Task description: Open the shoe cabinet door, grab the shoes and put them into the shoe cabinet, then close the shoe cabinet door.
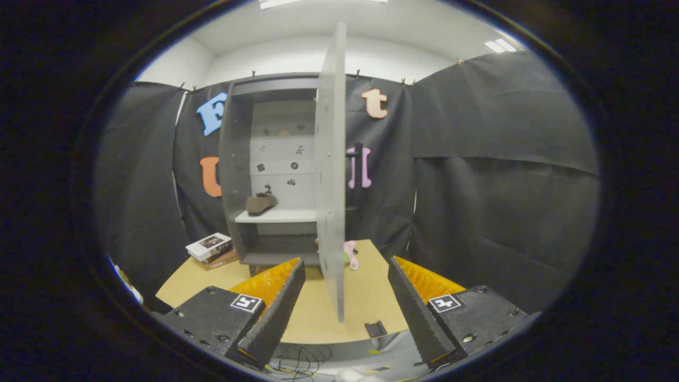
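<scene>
The shoe cabinet point(276, 175) stands on a wooden table point(366, 302) with its door point(331, 170) swung wide open, the panel seen edge-on and reaching out toward the gripper point(345, 300). The gripper's fingers are spread well apart and hold nothing; the door's lower edge hangs between them, slightly ahead, touching neither. Inside the cabinet, a brown shoe point(261, 203) rests on the middle shelf point(276, 215), toward its left side, toe pointing left. The compartment below that shelf looks dark. Left of the cabinet, a small stack of books point(210, 249) lies on the table close to the cabinet's base. Right of the cabinet, just behind the door, a small pink toy point(350, 253) sits on the table.
</scene>
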Motion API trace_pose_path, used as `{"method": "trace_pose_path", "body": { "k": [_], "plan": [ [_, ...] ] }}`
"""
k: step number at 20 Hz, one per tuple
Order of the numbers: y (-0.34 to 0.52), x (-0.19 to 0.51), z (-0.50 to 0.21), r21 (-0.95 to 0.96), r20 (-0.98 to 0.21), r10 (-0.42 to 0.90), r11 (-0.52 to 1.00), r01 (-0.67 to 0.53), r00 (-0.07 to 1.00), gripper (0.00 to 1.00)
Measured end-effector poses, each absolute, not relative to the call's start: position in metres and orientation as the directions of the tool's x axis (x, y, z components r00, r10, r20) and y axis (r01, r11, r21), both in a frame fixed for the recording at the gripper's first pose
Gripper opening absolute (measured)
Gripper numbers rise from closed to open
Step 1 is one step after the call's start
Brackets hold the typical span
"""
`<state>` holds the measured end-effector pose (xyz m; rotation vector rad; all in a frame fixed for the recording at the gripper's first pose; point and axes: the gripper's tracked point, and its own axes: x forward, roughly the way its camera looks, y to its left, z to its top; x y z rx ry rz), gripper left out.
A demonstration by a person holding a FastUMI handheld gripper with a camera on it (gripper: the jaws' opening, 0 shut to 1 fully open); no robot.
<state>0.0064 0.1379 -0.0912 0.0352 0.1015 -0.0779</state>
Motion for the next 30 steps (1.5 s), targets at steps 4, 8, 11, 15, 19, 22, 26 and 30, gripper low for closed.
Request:
{"method": "trace_pose_path", "body": {
  "k": [4, 8, 11, 15, 19, 22, 26, 30],
  "plan": [
    [0.195, 0.032, -0.150, 0.031, -0.202, 0.036, 0.999, -0.030, 0.979, 0.99],
    [0.238, 0.067, -0.213, 0.024, -0.291, 0.142, 0.990, -0.142, 0.946, 0.99],
    [0.275, 0.106, -0.268, 0.031, -0.383, 0.197, 0.979, -0.201, 0.902, 0.99],
    [0.312, 0.153, -0.329, 0.068, -0.472, 0.266, 0.962, -0.266, 0.840, 0.99],
    [0.339, 0.198, -0.379, 0.090, -0.573, 0.283, 0.955, -0.284, 0.769, 0.99],
    [0.351, 0.228, -0.406, 0.116, -0.626, 0.281, 0.956, -0.269, 0.728, 0.99],
    [0.370, 0.259, -0.418, 0.130, -0.644, 0.280, 0.957, -0.259, 0.712, 0.99],
    [0.379, 0.283, -0.427, 0.097, -0.642, 0.259, 0.961, -0.258, 0.722, 0.99]
  ]
}}
